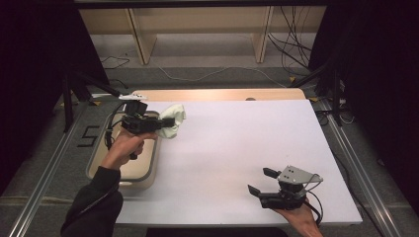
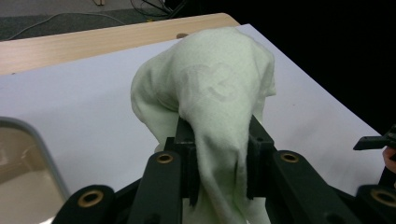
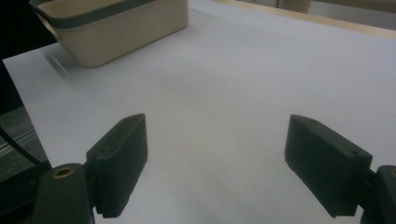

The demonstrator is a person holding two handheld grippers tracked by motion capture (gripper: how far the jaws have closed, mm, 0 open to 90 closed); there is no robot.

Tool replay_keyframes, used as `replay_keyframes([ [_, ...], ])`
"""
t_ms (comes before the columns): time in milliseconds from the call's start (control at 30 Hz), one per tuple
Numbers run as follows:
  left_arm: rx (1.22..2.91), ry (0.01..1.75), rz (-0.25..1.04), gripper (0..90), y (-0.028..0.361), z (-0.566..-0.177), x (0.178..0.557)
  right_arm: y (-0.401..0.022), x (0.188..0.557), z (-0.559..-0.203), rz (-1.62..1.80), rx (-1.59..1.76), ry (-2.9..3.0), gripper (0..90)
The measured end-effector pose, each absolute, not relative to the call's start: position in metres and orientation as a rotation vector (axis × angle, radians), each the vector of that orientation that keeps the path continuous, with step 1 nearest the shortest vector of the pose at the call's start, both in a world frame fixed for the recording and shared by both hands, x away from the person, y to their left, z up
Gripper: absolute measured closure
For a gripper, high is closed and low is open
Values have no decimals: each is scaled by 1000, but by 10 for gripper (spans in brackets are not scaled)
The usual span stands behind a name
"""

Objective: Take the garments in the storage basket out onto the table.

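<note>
High view, from your left: the beige tub point(image 1: 144, 173) sits at about 9 o'clock on the white table point(image 1: 237, 148), hanging over its left edge, and your left hand point(image 1: 123, 145) is above it. The left gripper point(image 1: 160, 124) in that hand points toward 3 o'clock, its jaws clamped on the pale green cloth point(image 1: 174, 120). The cloth bunches out past the jaw tips, above the table surface just beside the tub's far right corner, at roughly 10 o'clock on the table.

In the left gripper view, the cloth point(image 2: 210, 107) is pinched tight between the two black jaws, a fold trailing down between them and the bulk mounded ahead.

Further right, at about 5 o'clock near the table's front edge, your right hand point(image 1: 299, 217) holds the right gripper point(image 1: 260, 181) low, pointing toward 9 o'clock. Its jaws stand wide apart with nothing between them; the right gripper view shows bare table between the pads point(image 3: 119, 161) and the tub point(image 3: 116, 28) farther off at 11 o'clock.
</note>
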State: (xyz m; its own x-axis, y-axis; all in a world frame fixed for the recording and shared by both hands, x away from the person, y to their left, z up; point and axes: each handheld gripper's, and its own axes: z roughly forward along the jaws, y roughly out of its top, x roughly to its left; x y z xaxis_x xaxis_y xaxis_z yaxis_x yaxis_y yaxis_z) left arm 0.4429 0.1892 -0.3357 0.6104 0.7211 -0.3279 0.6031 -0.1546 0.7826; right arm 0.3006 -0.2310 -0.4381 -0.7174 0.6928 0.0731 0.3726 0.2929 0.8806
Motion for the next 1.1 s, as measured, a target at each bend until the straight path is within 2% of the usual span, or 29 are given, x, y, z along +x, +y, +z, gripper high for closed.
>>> replay_keyframes([
  [267, 1865, 1017, 141, 720, 157, -343, 438, -231, 300, -438, 1390, 963, 2247, 221],
  [1100, 1908, 1014, 108, 720, 111, -376, 444, -230, 301, -440, 1391, 961, 2251, 221],
])
